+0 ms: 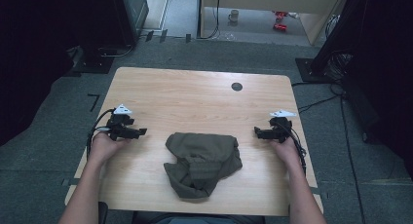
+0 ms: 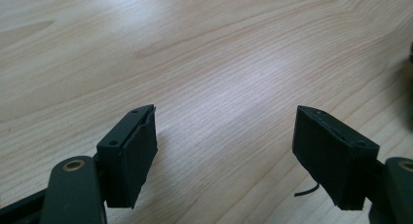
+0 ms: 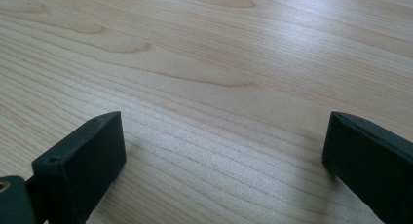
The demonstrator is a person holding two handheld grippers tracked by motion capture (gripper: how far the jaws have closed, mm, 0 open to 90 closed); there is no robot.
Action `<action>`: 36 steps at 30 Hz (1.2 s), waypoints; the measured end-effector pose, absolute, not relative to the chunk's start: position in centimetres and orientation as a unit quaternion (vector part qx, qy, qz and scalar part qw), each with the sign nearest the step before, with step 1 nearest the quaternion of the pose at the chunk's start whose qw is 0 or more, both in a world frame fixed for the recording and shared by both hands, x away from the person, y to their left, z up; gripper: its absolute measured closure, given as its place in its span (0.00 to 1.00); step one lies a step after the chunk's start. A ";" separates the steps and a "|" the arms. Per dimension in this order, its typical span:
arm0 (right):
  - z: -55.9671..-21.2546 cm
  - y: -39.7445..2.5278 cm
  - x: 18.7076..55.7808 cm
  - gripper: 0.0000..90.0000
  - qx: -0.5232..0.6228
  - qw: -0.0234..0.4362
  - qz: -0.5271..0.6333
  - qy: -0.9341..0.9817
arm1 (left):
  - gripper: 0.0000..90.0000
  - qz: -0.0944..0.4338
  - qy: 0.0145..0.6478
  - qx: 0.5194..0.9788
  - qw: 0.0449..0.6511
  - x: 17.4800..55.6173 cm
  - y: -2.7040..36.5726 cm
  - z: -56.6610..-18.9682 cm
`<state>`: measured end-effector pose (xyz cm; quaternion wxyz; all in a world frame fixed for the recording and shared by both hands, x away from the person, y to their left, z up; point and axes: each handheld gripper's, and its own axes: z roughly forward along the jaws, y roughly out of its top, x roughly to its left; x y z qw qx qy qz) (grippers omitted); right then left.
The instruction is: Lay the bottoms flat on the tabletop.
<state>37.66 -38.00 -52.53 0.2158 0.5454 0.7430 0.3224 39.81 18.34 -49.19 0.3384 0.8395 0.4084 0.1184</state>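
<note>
A crumpled olive-green cloth lies near the front edge of the light wooden table, between the two hand-held grippers and a little nearer the person than either. The left gripper — jaws spread wide, nothing between them — sits low over bare wood to the cloth's left; its own view shows the gap. The right gripper, jaws equally parted and empty, sits opposite. Beyond both, toward the far edge, is a small dark round disc.
</note>
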 end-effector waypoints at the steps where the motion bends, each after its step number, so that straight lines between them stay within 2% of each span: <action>1: -52.5 -38.0 37.7 0.02 0.545 0.216 0.322 0.743 | 0.27 0.119 0.404 0.841 0.339 39.8 18.3 -49.1; 32: -52.5 -38.0 37.7 0.02 0.543 0.216 0.323 0.745 | 0.28 0.101 0.315 0.862 0.383 37.2 14.0 -44.7; 36: -52.5 -38.0 37.7 0.02 0.544 0.215 0.323 0.744 | 0.28 0.087 0.306 0.860 0.398 36.8 13.5 -44.2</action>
